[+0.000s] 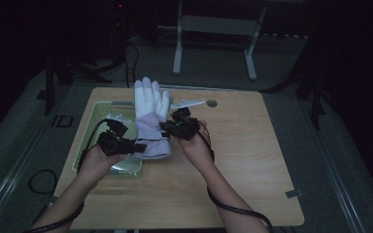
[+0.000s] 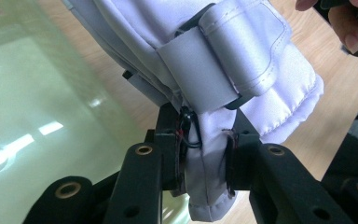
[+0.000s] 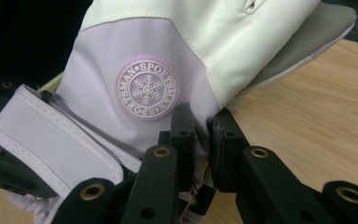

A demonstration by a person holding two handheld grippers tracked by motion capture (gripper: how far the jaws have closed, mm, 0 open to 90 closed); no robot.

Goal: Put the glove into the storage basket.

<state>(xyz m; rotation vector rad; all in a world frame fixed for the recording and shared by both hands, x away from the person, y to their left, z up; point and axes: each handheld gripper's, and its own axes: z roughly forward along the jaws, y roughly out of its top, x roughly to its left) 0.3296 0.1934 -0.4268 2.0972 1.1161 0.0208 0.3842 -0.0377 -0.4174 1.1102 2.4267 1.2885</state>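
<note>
A white and lilac ski glove (image 1: pixel 151 115) is held up between both grippers over the wooden table (image 1: pixel 233 160), fingers pointing away from me. My left gripper (image 1: pixel 137 145) is shut on the glove's cuff edge (image 2: pixel 205 163), just below the grey wrist strap (image 2: pixel 196 74). My right gripper (image 1: pixel 167 128) is shut on the glove's side fabric (image 3: pixel 200 126) beside a round snowflake badge (image 3: pixel 146 89). The glove (image 3: pixel 205 37) has a white upper part and a lilac back.
A pale green tray (image 1: pixel 93 127) lies on the table's left side, under my left hand; its glossy floor (image 2: pixel 37 116) shows in the left gripper view. A small round hole (image 1: pixel 211 103) sits near the table's far edge. A metal frame (image 1: pixel 213 39) stands behind.
</note>
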